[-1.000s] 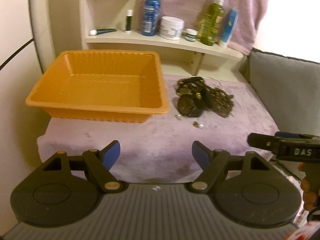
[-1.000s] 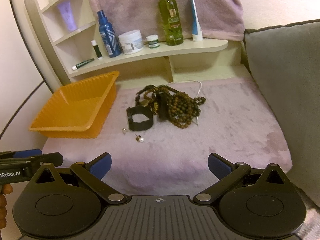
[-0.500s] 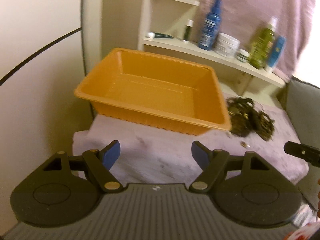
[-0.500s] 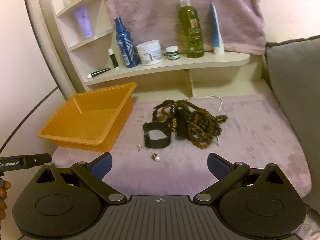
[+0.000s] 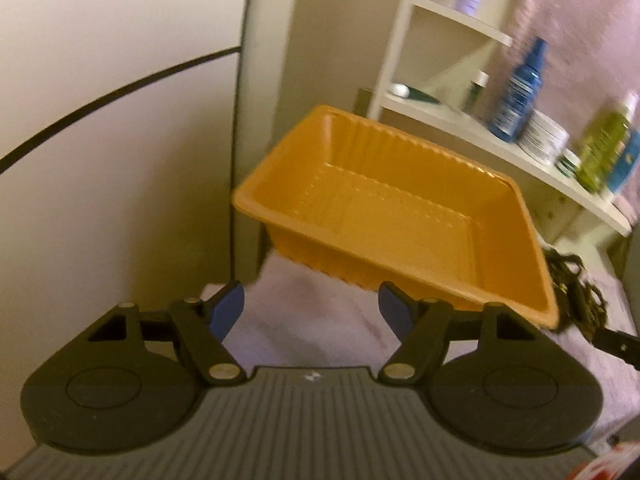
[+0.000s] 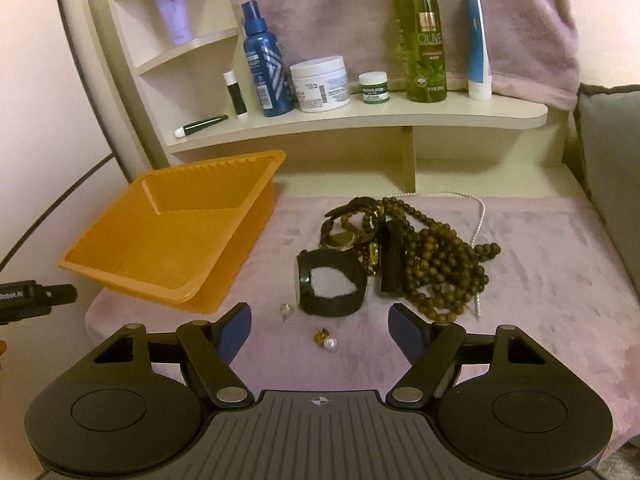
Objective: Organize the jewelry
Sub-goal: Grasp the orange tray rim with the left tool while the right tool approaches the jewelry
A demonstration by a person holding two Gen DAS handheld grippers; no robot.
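1. Left claw: jaws wide apart and closing, nothing between the blue pads, only bare lilac cloth under the gap.
2. Just beyond the left claw, up and slightly right: orange tray, empty, its near corner close above the right pad, no contact visible.
3. Far right of the left claw, past the tray's end: dark edge of the jewelry heap, mostly cut off by the tray and blurred.
4. Right claw: jaws apart and closing, gripping nothing, pads clear of everything.
5. Directly in the right claw's gap, on the cloth: small gold earring with a pearl, untouched.
6. A little further ahead and left of the gap: tiny clear stud.
7. Straight ahead of the right claw: black watch, strap standing in a loop.
8. Ahead and right of the right claw: tangled pile of brown bead necklaces, with a gold-faced watch behind the black one and a thin white pearl string trailing along the pile's far side.
9. Ahead and left of the right claw: same tray, tilted look from the lens, nothing inside.
10. Far left edge of the right claw's view: tip of the other claw, low beside the tray.
11. Beyond everything: cream shelf with bottles and jars, lilac towel hung behind.
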